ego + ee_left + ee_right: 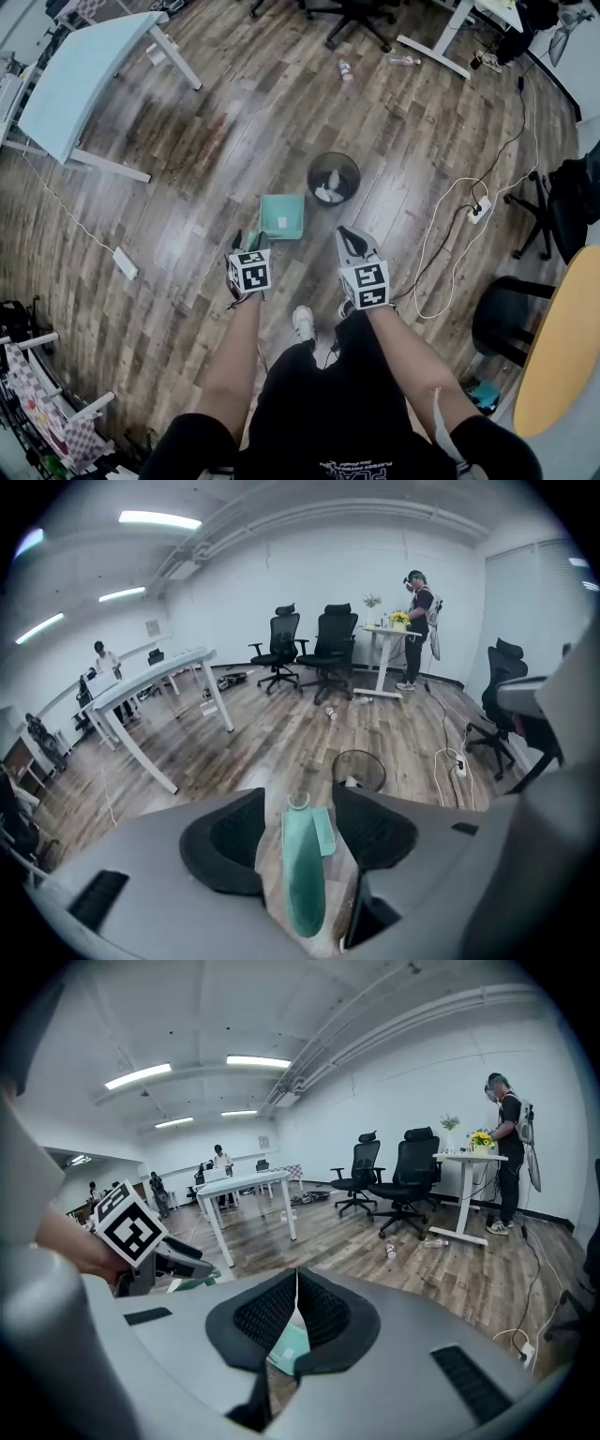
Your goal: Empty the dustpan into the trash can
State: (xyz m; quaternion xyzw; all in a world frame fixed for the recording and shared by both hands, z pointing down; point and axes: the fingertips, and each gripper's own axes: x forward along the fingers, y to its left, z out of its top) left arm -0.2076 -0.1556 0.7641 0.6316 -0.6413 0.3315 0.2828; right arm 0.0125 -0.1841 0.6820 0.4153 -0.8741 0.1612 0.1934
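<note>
A teal dustpan lies on the wooden floor just in front of my grippers. Beyond it stands a round black trash can with white scraps inside. My left gripper hovers over the pan's near edge. In the left gripper view its jaws stand open, with the upright teal dustpan handle between them and a gap on both sides. The trash can shows just past it. My right gripper is shut on nothing; in its own view the pads meet, and a corner of the dustpan shows below.
A light desk stands at the far left, with a power strip and cord on the floor near it. White cables loop to the right of the can. A black chair and a yellow table are at right. Bottles lie further off.
</note>
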